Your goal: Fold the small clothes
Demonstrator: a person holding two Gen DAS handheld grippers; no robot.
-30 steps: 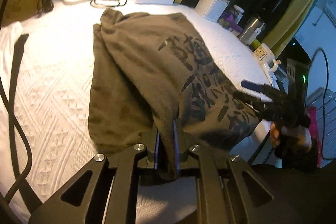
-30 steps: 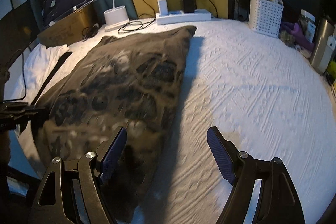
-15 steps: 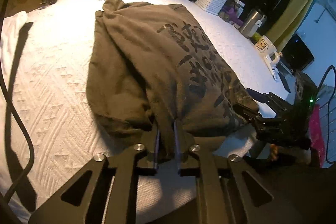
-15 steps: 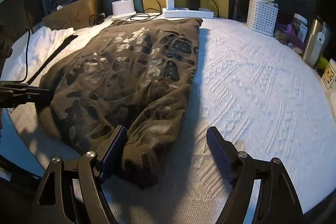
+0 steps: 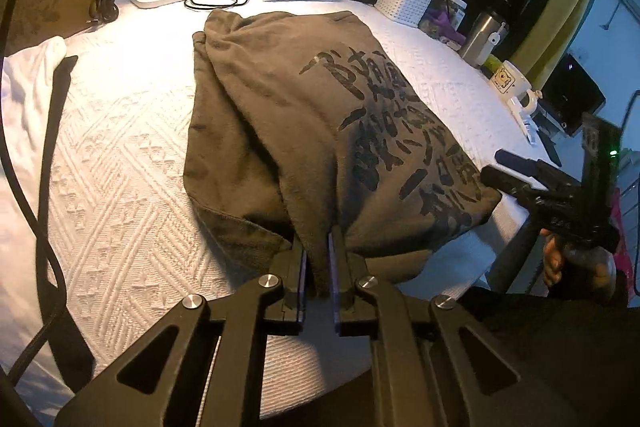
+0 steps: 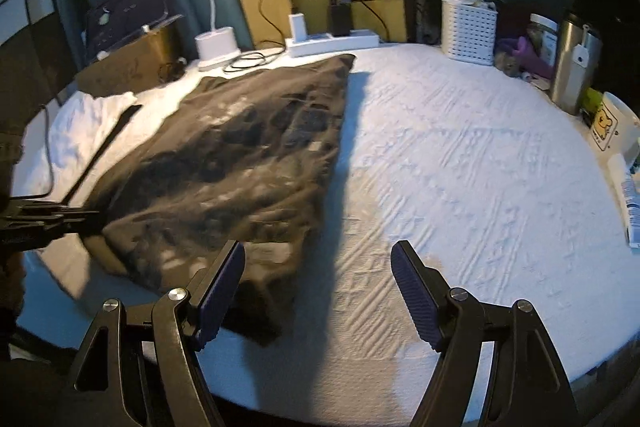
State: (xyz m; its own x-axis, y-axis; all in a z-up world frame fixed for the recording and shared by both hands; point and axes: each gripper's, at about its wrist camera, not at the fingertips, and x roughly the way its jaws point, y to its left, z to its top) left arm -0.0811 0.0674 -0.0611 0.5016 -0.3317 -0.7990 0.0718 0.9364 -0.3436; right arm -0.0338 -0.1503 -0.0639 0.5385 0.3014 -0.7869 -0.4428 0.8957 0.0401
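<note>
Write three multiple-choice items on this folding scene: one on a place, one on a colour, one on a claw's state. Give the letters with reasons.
1. Where does the white basket stand?
A. at the table's far edge
B. on the shirt
C. beside the left claw

2. What colour is the shirt?
A. white
B. red
C. dark olive-brown with black print

3. How is the left claw?
A. open above the cloth
B. shut on the shirt's near edge
C. out of view

Answers: 1 A, it sits at the back by the power strip. 2 C, both views show it so. 3 B, fabric is pinched between its fingers, while the right claw gapes empty.
</note>
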